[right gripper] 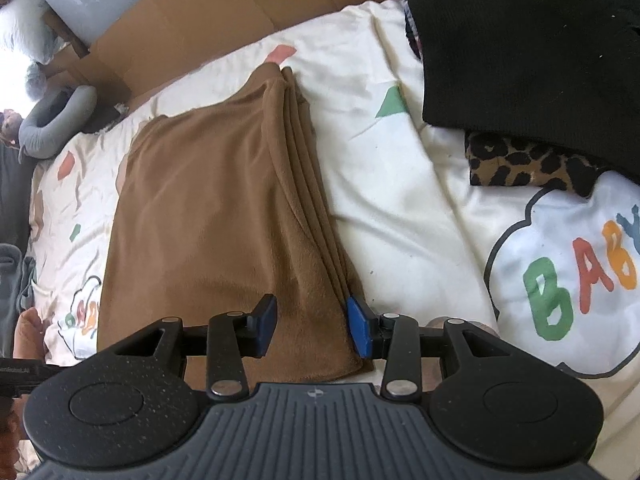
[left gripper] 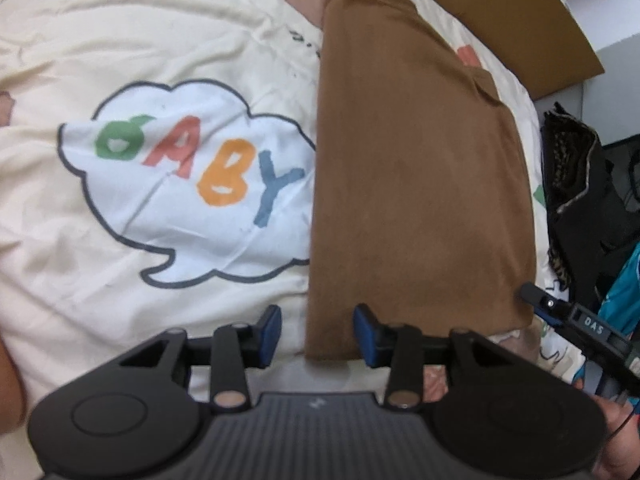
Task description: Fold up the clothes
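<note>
A brown garment [left gripper: 420, 184] lies folded into a long flat rectangle on a cream bedsheet [left gripper: 120, 32] printed with a "BABY" cloud [left gripper: 192, 184]. My left gripper [left gripper: 318, 332] is open. Its jaws straddle the garment's near left corner without pressing on it. In the right wrist view the same garment [right gripper: 208, 216] shows its stacked layers along the right edge. My right gripper [right gripper: 312, 326] is open over the near right corner, with the cloth flat between its jaws and its right pad [right gripper: 358, 328] beside the layered edge. The right gripper [left gripper: 538, 304] also shows in the left wrist view.
A black garment [right gripper: 520, 40] and a leopard-print cloth [right gripper: 520, 164] lie on the sheet to the right. Flattened cardboard [right gripper: 220, 4] borders the far side. A grey neck pillow [right gripper: 56, 120] sits at the far left. A teal item [left gripper: 624, 296] is beyond the right edge.
</note>
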Motion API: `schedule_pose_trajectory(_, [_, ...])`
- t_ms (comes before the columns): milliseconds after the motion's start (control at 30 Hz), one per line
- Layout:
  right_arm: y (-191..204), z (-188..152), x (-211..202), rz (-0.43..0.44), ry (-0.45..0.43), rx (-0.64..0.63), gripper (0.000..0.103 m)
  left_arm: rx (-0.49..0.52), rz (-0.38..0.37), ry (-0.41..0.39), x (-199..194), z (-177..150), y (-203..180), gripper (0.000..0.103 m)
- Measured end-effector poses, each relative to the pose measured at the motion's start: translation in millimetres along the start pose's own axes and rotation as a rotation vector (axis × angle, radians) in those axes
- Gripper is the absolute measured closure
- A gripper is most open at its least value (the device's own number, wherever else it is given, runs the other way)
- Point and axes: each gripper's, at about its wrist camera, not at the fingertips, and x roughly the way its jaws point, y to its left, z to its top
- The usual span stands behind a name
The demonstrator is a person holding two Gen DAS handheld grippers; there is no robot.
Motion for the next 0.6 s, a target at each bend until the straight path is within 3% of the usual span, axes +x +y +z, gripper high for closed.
schedule_pose_trajectory(133, [-7.7,-0.3,6.5,-0.039,0.034,-0.009,0.057,-0.002,-0.019,0.018,10.7,-3.3,-0.3,0.062])
schedule_pose_trajectory(367, [-13.2,1.0,13.0,0.03,0.067,-0.036,0.057,0.011,-0.056,0.04,14.8,0.1,5.5,0.062])
schedule_pose_trajectory(600, [-7.1,11.2,24.6,0.015,0.1,-0.039,0.058,-0.032,-0.086,0.054,15.1,0.6,12.6,0.062])
